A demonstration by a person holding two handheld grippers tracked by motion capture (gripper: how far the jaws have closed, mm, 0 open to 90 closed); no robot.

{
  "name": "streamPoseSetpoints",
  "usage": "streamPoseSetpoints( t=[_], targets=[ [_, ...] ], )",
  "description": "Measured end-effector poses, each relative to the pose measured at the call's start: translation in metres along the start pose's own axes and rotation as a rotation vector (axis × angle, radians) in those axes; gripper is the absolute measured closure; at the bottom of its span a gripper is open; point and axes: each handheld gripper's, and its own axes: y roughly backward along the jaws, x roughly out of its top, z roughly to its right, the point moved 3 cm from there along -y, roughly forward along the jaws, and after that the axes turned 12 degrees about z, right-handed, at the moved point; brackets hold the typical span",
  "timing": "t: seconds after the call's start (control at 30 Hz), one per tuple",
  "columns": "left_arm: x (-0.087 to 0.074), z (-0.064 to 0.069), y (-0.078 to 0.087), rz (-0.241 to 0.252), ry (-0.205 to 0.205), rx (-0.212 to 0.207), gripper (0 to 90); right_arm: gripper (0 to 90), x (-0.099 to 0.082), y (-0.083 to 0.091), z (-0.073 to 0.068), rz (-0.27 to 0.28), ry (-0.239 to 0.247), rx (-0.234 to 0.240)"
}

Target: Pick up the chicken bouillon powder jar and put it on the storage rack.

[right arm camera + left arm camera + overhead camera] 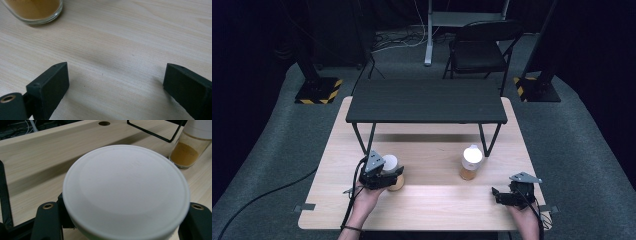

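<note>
A jar with a white lid [125,192] and amber contents stands at the table's left front, and my left gripper [388,176] is shut on it below the lid; one black finger [47,220] shows on each side. A second white-lidded jar [471,162] of orange-brown powder stands to the right, also seen as the jar [190,147] at the upper right of the left gripper view. My right gripper [116,85] rests low over the bare wood at the front right, open, nothing between its jaws. The second jar's glass base [35,10] lies ahead of it to the left.
A low black rack [427,100] on thin wire legs stands across the back half of the wooden table [437,200]. A black folding chair [477,47] and stand bases sit on the floor beyond. A cable trails off the table's left front.
</note>
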Motion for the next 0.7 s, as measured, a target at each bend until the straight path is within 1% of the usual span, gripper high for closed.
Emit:
streamPoseSetpoints(
  t=[0.1, 0.23, 0.33, 0.5, 0.7],
  targets=[
    [0.006, 0.000, 0.004, 0.009, 0.007, -0.011, 33.3, 5.5, 0.000, 0.000, 0.000, 0.000, 0.000, 0.000],
    [0.017, 0.001, 0.008, 0.017, -0.016, -0.016, 33.3, 5.5, 0.000, 0.000, 0.000, 0.000, 0.000, 0.000],
    [0.025, 0.001, 0.010, 0.018, -0.022, -0.016, 33.3, 5.5, 0.000, 0.000, 0.000, 0.000, 0.000, 0.000],
    [0.037, -0.002, 0.014, 0.026, -0.016, -0.026, 33.3, 5.6, 0.000, 0.000, 0.000, 0.000, 0.000, 0.000],
    [0.053, 0.001, 0.016, 0.022, -0.048, -0.026, 33.3, 5.5, 0.000, 0.000, 0.000, 0.000, 0.000, 0.000]
  ],
)
